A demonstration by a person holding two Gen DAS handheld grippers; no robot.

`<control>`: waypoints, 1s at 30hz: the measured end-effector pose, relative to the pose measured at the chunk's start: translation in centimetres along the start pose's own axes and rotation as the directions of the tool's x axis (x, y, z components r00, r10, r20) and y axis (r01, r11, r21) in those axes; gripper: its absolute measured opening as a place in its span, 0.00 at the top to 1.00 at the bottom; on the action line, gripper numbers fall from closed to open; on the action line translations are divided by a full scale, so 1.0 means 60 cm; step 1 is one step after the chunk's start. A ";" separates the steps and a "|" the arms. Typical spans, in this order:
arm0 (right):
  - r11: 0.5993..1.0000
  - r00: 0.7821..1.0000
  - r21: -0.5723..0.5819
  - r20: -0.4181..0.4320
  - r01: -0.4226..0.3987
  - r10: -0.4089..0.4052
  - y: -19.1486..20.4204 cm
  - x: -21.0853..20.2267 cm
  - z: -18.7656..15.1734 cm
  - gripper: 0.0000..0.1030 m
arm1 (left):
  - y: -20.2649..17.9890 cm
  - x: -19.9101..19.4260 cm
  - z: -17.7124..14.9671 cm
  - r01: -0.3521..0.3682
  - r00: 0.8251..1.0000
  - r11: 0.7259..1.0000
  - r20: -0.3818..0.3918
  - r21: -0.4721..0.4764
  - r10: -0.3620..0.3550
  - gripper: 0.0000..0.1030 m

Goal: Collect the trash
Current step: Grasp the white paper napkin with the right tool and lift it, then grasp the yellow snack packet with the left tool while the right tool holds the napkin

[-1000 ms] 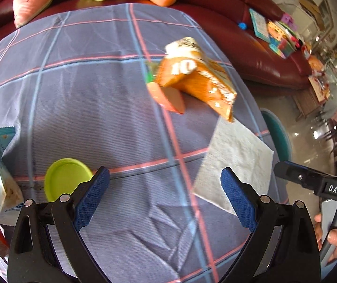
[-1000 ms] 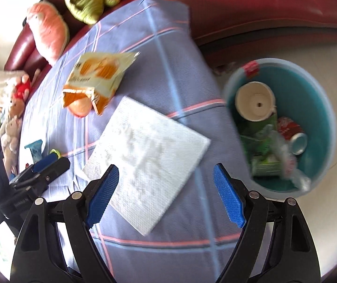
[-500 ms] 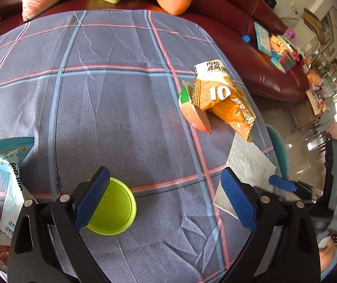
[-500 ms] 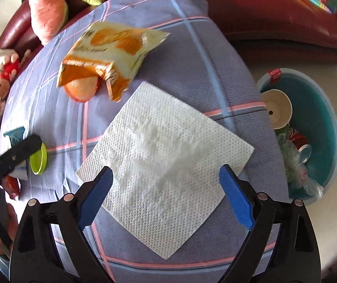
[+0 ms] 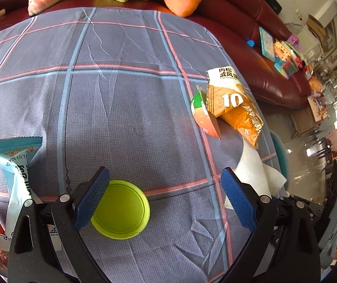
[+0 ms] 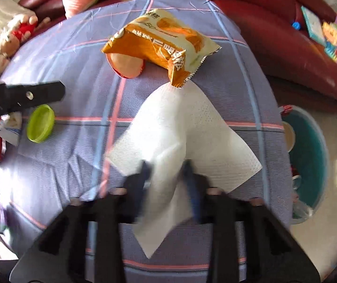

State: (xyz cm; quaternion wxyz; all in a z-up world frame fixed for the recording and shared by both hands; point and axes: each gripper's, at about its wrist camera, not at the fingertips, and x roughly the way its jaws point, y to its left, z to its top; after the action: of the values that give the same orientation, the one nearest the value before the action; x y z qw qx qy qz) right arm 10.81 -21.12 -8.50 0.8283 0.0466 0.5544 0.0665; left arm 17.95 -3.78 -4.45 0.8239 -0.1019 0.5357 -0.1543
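Right gripper [image 6: 166,172] pinches the napkin [image 6: 180,127] at lower centre.
Left gripper [image 5: 164,195] is spread, lime lid [image 5: 121,210] at its left finger.

White paper napkin [image 6: 168,136] bunched and lifted in the middle, pinched between blurred fingers, far corner touching the orange snack wrapper [image 6: 166,44]. Wrapper crumpled, torn open, lying partly over a round orange-and-green lid [image 5: 202,115]. Lime-green plastic lid [image 5: 121,210] flat on the cloth, well apart from the napkin. Light-blue wrapper [image 5: 15,165] crumpled at the cloth's left edge. Teal bin [image 6: 309,160] on the floor beside the table, holding cups and cans.
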 end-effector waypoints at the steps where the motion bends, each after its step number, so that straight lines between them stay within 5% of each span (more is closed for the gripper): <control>1: 1.000 1.000 0.020 -0.002 -0.024 0.024 -0.008 -0.004 0.000 0.88 | -0.003 -0.001 0.000 -0.004 1.000 1.000 0.000 0.005 0.004 0.08; 8: 0.982 0.989 0.138 0.087 -0.130 0.119 -0.081 -0.075 0.028 0.94 | -0.038 -0.003 0.022 -0.030 1.000 0.998 0.010 0.058 0.030 0.08; 15: 0.949 0.969 0.243 0.191 -0.203 0.158 -0.169 -0.136 0.060 0.94 | -0.131 0.014 0.078 -0.058 0.998 0.973 0.030 0.224 0.052 0.08; 22: 0.932 0.966 0.303 0.218 -0.200 0.137 -0.245 -0.135 0.065 0.94 | -0.208 0.084 0.135 -0.068 0.996 0.896 -0.030 0.439 0.090 0.08; 30: 0.900 0.963 0.364 0.207 -0.238 0.171 -0.299 -0.093 0.071 0.94 | -0.240 0.170 0.161 -0.051 0.983 0.858 -0.126 0.511 0.134 0.07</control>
State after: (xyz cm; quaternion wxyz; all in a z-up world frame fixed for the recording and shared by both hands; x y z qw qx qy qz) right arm 13.68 -39.75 -4.48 0.8355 0.2722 0.4757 0.0387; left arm 28.56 -20.85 -4.40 0.7833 0.1560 0.5440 -0.2570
